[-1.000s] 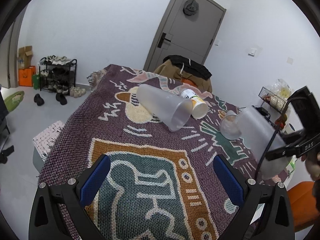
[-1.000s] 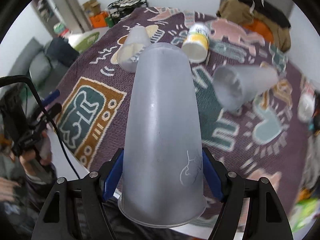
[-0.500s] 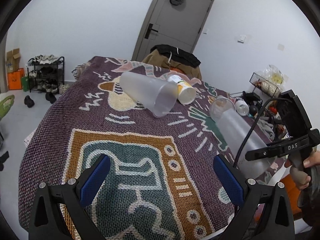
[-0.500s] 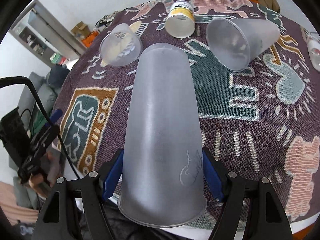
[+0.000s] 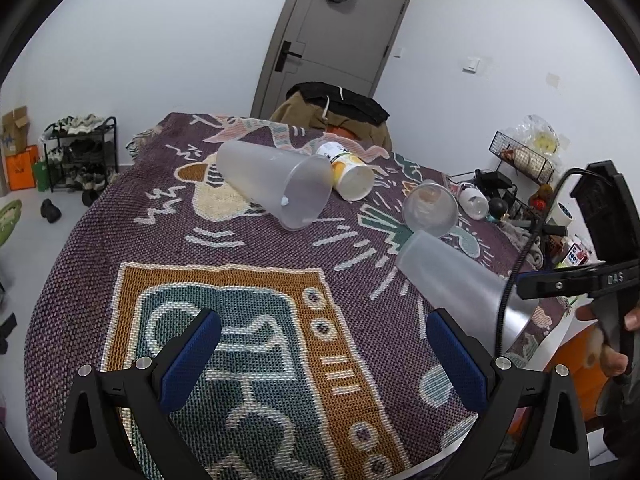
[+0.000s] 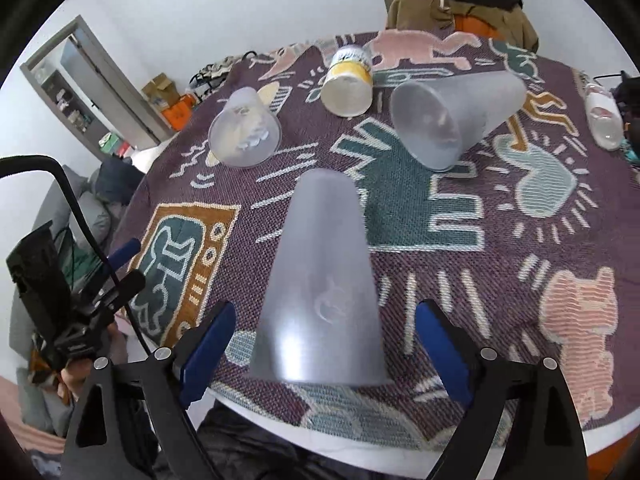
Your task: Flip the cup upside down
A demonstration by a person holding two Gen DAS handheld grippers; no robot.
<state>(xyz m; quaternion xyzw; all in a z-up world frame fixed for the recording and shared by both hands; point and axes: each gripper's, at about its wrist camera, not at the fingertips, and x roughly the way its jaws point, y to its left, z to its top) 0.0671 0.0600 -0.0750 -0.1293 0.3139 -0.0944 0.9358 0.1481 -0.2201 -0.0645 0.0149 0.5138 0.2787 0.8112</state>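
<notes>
A tall frosted plastic cup [image 6: 320, 292] stands mouth down near the table's front edge, between the fingers of my right gripper [image 6: 322, 344]. The jaws are open, with gaps on both sides of the cup. The cup also shows in the left wrist view [image 5: 452, 280], tilted in the fisheye, by the right gripper's body [image 5: 600, 272]. My left gripper [image 5: 320, 356] is open and empty above the patterned cloth [image 5: 240, 320].
Two more frosted cups lie on their sides: one at mid left [image 6: 244, 132], one at mid right [image 6: 456, 116]. A yellow and white paper cup [image 6: 348, 80] lies beyond them. A small bottle [image 6: 602, 120] lies at the right. A jacket-draped chair [image 5: 336, 112] stands behind the table.
My right gripper lowered the upturned cup onto the cloth and opened, letting go of it. My left gripper tilted and shifted a little over the cloth.
</notes>
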